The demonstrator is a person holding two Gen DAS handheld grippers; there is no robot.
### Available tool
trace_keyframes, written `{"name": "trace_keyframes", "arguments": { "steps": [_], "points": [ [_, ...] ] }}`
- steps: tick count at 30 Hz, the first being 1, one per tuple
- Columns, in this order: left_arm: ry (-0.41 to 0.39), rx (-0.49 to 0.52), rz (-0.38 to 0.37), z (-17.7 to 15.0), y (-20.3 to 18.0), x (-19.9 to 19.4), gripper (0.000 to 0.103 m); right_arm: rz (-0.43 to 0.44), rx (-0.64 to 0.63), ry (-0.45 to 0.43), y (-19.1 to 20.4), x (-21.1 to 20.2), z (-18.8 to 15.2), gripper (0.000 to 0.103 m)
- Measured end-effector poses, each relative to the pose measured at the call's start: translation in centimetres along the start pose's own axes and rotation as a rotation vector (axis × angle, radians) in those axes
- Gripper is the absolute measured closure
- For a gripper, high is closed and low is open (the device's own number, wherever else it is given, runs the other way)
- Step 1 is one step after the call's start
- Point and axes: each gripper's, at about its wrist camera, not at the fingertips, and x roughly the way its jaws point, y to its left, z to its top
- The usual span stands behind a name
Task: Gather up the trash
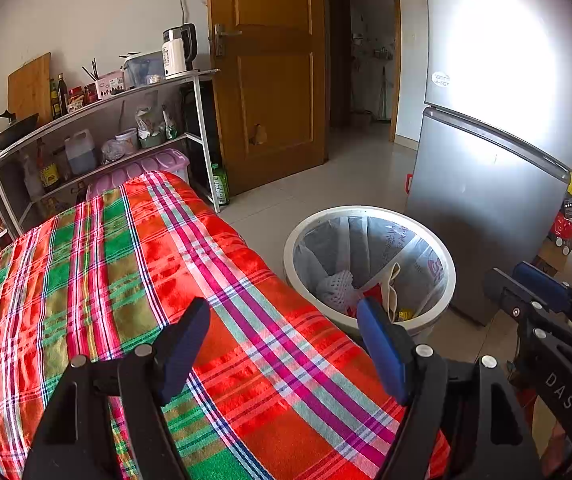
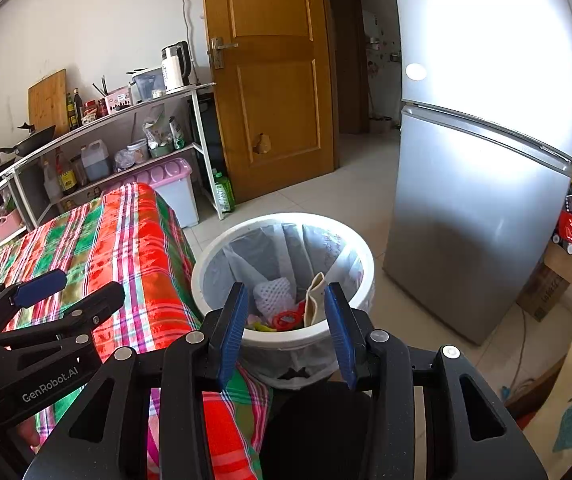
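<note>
White round bin (image 2: 286, 222), lined with a clear bag, holds mesh, red and beige trash (image 2: 282, 304). Both the left gripper (image 1: 284, 344) and right gripper (image 2: 286, 330) have open, empty jaws.

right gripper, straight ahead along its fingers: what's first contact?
Likely the white trash bin: the open right gripper aims into its lined mouth, so the first touch would probably be its near rim or the trash inside. Depth is unclear.

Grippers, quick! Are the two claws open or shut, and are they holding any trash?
Left gripper: open, holding nothing, over the plaid cloth.
Right gripper: open, holding nothing, pointed at the trash bin.
</note>
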Motion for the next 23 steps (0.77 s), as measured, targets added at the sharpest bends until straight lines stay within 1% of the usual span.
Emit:
{"name": "trace_keyframes", "arguments": {
  "steps": [23],
  "points": [
    [0.005, -0.008, 0.001, -0.12, 0.03, 0.25, 0.025, 0.002, 0.001, 0.002, 0.04, 0.03, -0.03, 0.062]
  ]
}}
